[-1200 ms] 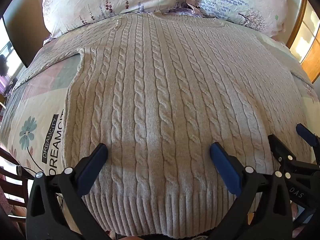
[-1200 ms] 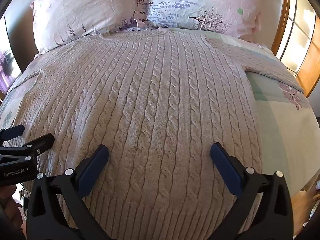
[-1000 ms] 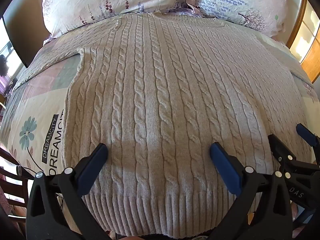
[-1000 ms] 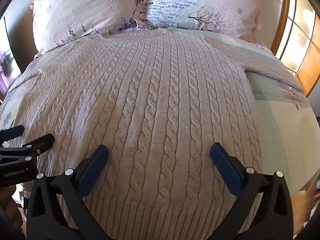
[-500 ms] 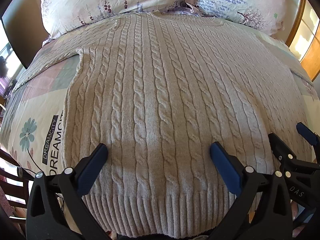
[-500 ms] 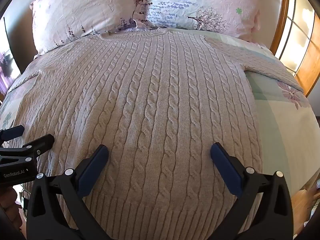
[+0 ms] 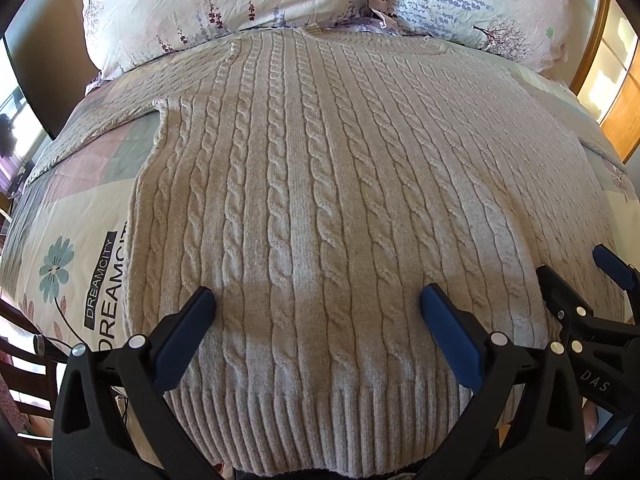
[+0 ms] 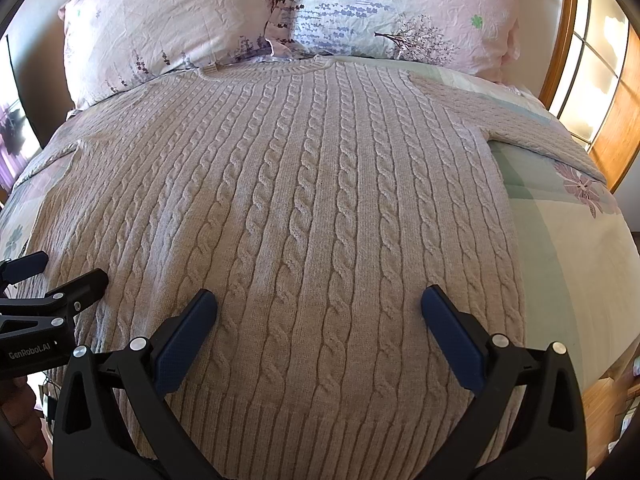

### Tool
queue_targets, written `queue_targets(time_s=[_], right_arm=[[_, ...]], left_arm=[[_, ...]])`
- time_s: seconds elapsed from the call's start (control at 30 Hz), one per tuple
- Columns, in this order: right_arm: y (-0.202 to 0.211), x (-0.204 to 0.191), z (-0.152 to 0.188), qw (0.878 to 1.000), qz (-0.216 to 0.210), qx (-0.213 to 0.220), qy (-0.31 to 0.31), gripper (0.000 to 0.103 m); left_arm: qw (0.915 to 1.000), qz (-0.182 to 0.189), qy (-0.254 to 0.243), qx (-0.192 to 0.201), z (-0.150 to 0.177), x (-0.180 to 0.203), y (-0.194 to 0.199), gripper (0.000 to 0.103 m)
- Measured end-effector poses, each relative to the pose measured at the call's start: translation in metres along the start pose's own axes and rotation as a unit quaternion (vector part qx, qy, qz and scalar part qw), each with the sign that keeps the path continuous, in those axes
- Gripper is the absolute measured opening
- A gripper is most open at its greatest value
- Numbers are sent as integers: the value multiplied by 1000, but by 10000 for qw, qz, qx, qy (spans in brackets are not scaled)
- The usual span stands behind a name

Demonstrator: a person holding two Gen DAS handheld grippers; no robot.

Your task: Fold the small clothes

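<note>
Beige cable-knit sweater (image 7: 320, 200) lies flat, sleeves spread, neckline touching pillows.

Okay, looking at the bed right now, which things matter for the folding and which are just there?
For the job:
sweater, spread flat
left gripper, open above its hem
right gripper, open above its hem

Just there:
two floral pillows
printed bedspread
wooden frame

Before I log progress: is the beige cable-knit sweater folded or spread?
Spread: the beige cable-knit sweater lies flat on the bed, sleeves out.
</note>
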State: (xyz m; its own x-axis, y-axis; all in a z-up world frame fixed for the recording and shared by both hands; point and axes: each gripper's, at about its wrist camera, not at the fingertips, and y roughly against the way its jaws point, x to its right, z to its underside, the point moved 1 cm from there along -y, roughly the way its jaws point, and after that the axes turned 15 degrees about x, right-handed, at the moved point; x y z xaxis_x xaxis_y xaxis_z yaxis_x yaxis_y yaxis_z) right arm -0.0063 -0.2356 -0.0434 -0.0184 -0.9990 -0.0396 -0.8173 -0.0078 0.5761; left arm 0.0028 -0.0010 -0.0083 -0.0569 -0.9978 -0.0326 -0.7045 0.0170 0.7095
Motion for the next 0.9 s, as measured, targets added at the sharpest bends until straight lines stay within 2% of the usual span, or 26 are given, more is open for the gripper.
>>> queue_targets(time_s=[0.9], right_arm=[[-3, 3, 0, 10000, 2, -35, 1, 102]], left_arm=[[10000, 31, -56, -28, -2, 2, -1, 101]])
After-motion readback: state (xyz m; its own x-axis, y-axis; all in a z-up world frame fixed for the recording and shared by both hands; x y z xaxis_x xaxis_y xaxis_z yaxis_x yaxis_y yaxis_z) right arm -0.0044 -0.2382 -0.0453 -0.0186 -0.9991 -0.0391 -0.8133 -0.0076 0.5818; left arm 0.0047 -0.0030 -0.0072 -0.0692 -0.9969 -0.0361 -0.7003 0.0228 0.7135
